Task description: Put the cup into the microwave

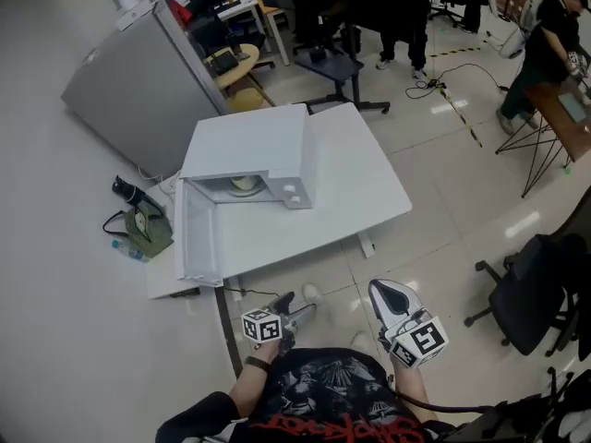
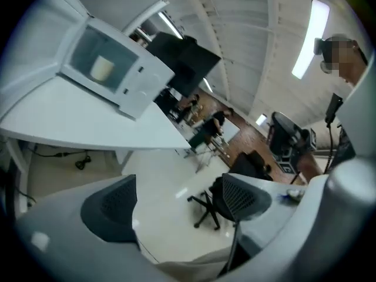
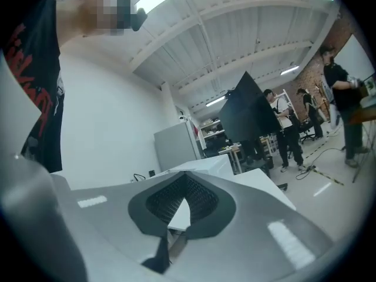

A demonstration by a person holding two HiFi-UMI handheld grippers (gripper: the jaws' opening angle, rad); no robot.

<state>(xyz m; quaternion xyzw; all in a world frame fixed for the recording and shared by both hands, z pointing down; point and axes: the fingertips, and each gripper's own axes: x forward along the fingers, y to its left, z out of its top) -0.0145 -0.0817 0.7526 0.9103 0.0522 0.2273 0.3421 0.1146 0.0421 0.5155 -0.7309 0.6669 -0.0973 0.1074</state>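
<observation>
The pale cup (image 1: 245,185) sits inside the boxy white microwave (image 1: 249,141), at the white tabletop's (image 1: 360,183) far left. Its open door (image 1: 197,233) juts nearward, so a careless reach could knock it. The left gripper (image 2: 176,201) has its jaws wide apart and empty. The right gripper (image 3: 179,207) has its jaws pressed together on nothing. The cup's shape is too small to make out.

A white table (image 1: 365,187) stands on a pale, glossy floor (image 1: 65,340). The white microwave (image 1: 249,146) sits on the table's far left part, its door (image 1: 199,238) swung open toward the near left edge. On the floor just left of the table lie a green bag (image 1: 148,231) and a plastic bottle (image 1: 127,249). A black office chair (image 1: 531,289) stands well apart at the near right.
</observation>
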